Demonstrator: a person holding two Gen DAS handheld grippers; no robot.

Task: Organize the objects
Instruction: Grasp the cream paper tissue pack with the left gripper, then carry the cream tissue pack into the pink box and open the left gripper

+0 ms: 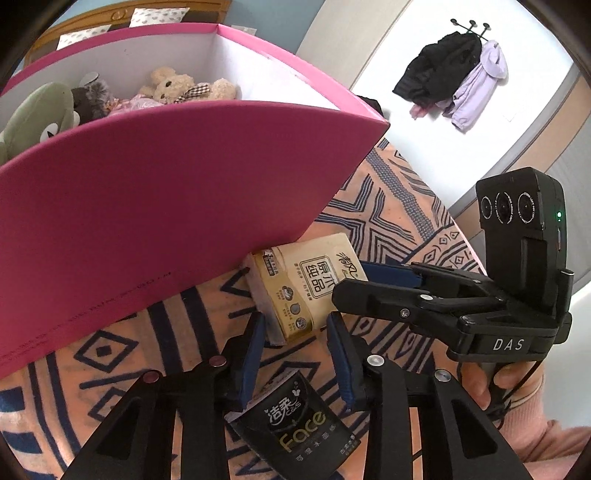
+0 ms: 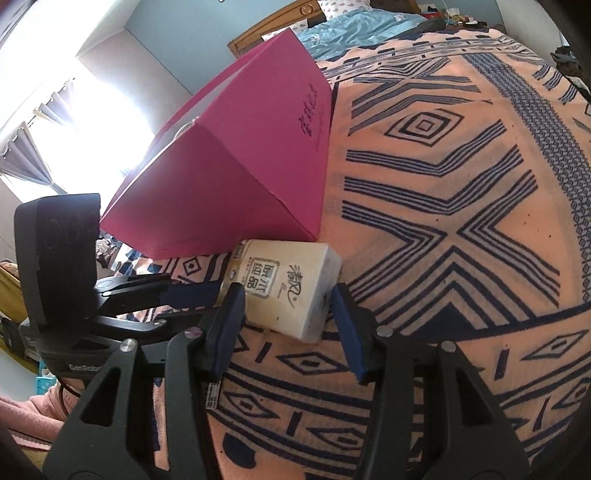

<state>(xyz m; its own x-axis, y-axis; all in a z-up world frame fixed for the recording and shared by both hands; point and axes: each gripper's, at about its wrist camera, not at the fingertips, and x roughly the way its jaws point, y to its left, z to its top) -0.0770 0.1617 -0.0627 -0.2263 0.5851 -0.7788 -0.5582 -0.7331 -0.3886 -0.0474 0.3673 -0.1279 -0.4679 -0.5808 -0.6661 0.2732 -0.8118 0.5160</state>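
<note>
At frame centre, the right gripper (image 2: 288, 321) spreads wide around a beige tissue pack (image 2: 284, 288) lying on the patterned bedspread (image 2: 461, 221) beside a pink box (image 1: 155, 206); the left gripper (image 1: 295, 358) gapes empty over a black tissue pack (image 1: 299, 428).

Home bedroom, patterned bedspread (image 2: 443, 206), wooden headboard (image 2: 273, 27), hung coats (image 1: 458, 74)

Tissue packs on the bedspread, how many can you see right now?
2. The beige tissue pack lies by the pink box, between the right gripper fingers. The black tissue pack sits between the left gripper fingers. Others may be hidden.
</note>
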